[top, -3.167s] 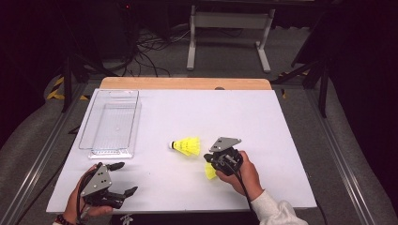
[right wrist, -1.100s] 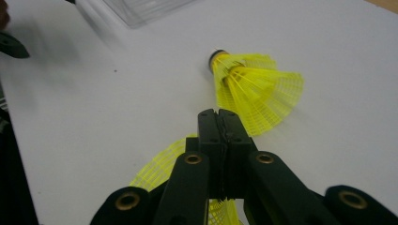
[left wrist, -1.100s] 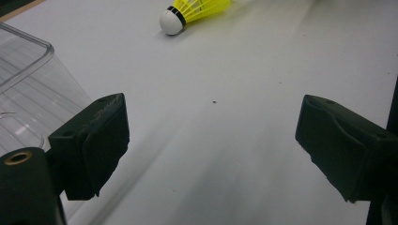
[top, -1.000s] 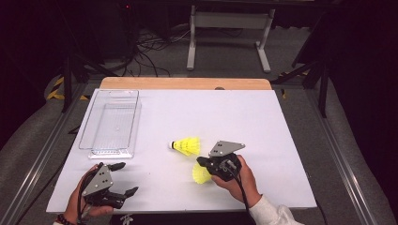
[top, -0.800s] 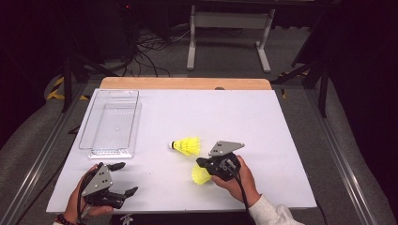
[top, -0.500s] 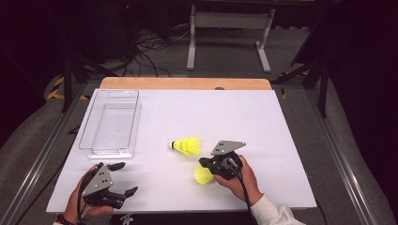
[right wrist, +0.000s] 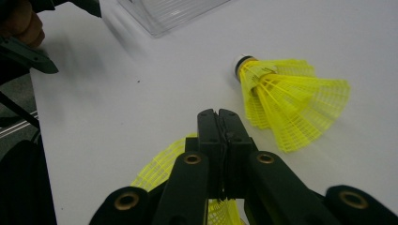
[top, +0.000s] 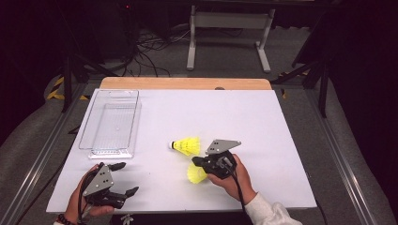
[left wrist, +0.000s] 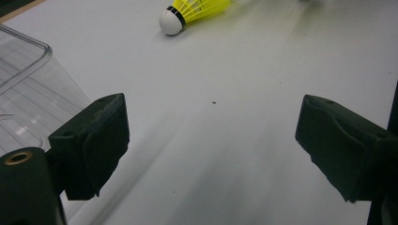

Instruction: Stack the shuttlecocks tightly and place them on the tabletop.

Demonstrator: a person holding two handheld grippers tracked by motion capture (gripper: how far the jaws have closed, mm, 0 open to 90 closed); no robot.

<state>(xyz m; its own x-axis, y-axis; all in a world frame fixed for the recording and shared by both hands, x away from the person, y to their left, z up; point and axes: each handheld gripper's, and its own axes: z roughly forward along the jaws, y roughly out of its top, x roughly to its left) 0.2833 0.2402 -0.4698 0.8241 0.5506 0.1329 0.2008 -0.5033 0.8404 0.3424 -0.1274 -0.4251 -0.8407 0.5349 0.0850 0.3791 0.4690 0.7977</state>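
Note:
Two yellow shuttlecocks are on the white table (top: 281, 122). One shuttlecock (top: 186, 145) (right wrist: 286, 101) (left wrist: 195, 9) lies on its side, its white cork pointing left. My right gripper (top: 201, 163) (right wrist: 220, 119) is shut on the netted skirt of the other shuttlecock (top: 197, 173) (right wrist: 157, 166), which pokes out below and to the left of the jaws, just in front of the lying one. At the table's front left my left gripper (top: 126, 178) (left wrist: 211, 140) rests open with nothing between its fingers (left wrist: 94, 140).
A clear plastic bin (top: 112, 122) (left wrist: 23, 79) (right wrist: 173, 11) stands at the left of the table, beyond the left gripper, and looks empty. A wooden strip (top: 187, 83) edges the far side. Cables and a metal stand are on the floor behind.
Since the oldest frame the held shuttlecock has come further out to the left of the right gripper. Over the last second nothing has visibly moved.

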